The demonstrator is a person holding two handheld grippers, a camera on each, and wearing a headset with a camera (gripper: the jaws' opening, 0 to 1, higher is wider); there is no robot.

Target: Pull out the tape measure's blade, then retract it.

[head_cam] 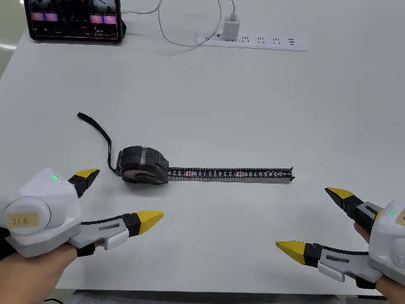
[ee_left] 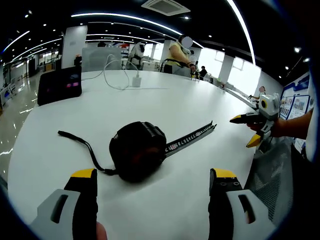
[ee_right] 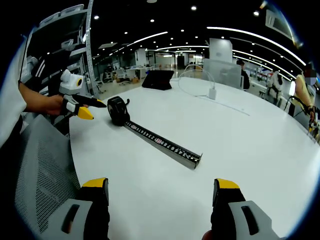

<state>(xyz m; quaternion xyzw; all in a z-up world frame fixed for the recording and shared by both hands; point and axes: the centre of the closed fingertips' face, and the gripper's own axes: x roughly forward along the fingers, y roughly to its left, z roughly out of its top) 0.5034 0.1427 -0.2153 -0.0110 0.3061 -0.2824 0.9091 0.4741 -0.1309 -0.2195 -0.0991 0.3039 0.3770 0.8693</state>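
Currently the tape measure lies on its side on the white desk. Its black case is toward the left, and the blade is drawn out to the right and lies flat on the surface. Nothing touches the blade's free end. A black wrist strap trails from the case up and to the left.

Left tongs: released, jaws spread wide, yellow tips well apart, nothing between them. They are held near the case, just below and left of it, without contact. In the left gripper view the case sits ahead of the two jaw tips, with bare desk between.

Right tongs: likewise released, jaws wide, gripping nothing. They are held below and right of the blade's free end, apart from it. In the right gripper view that end lies ahead of the jaws and the blade runs away toward the case.

Far edge of desk: a tablet with a lit screen at the left, and a power strip carrying a white charger with a looping white cable.
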